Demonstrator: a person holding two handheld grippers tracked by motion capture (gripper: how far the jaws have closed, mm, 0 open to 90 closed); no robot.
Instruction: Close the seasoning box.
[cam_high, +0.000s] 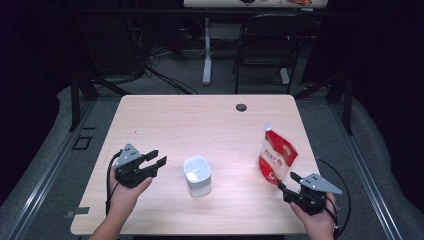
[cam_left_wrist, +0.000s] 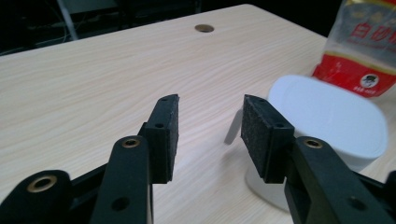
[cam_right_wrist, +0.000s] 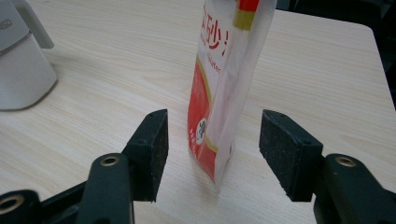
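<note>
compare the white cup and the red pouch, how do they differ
The cup is plain white, squat and rigid-looking; the pouch is red and white with printed characters, taller, thin and soft-sided. The cup sits near the table's middle, beside the left gripper; the pouch stands at the right, between the open jaws of the right gripper. Both stand upright on the table, ungripped.

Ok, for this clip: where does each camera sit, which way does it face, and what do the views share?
High view: above the person's side, looking forward and down on the light wooden table; forearms, left gripper, right gripper.
Left gripper view: rides the left gripper, jaws apart, facing the white lidded plastic container.
Right gripper view: rides the right gripper, jaws apart either side of the upright red and white pouch.
Shared: all three show container and pouch.
</note>
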